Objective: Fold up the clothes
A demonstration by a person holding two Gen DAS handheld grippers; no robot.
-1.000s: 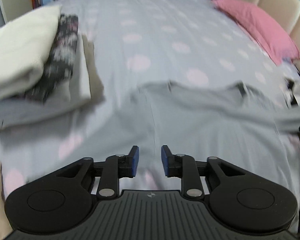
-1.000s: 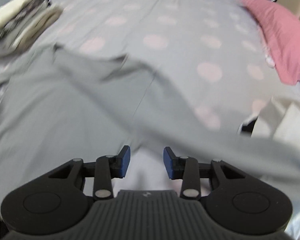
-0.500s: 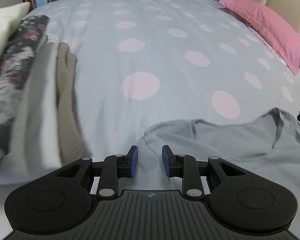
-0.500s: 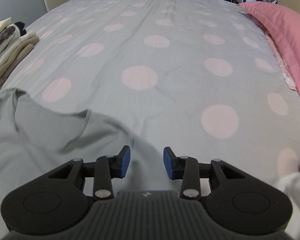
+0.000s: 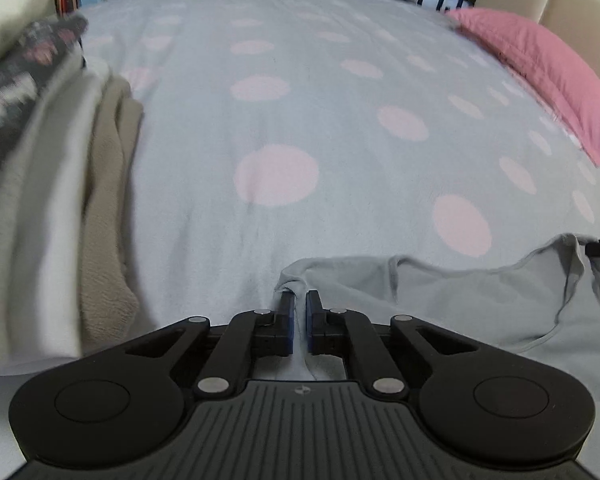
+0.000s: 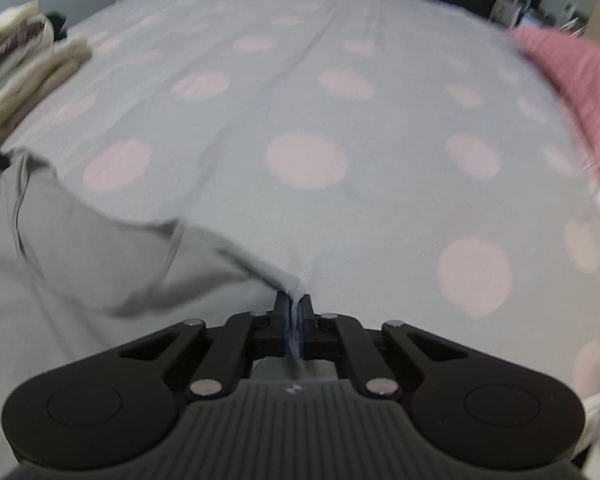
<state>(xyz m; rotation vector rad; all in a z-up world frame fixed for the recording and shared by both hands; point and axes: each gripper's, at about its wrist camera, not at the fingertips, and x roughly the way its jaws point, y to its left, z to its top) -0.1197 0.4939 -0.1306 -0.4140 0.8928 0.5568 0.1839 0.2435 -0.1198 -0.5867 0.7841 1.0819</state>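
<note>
I see my left hand-held gripper point(image 5: 299, 307) closed almost fully on a bunched corner of the light grey cotton T-shirt point(image 5: 480, 292); only a thin fold of cloth sits between its blue pads point(image 5: 287, 320). My right hand-held gripper point(image 6: 294, 312) is pressed together on another corner of the same T-shirt point(image 6: 112, 268), with the cloth pinched between the jaws. The T-shirt lies on the bed with the grey cover and pale pink round dots point(image 5: 300, 92), at the near edge, and it stretches between the two grippers. Its neckline hangs in a loose curve in the left wrist view. On the left side of the bed there is a stack of folded clothes point(image 5: 40, 184) in cream, beige and a dark flower print, near the T-shirt but apart from it. A long pink pillow point(image 5: 540, 76) lies along the right side of the bed, well apart from the T-shirt. The right wrist view is a little blurred.
</note>
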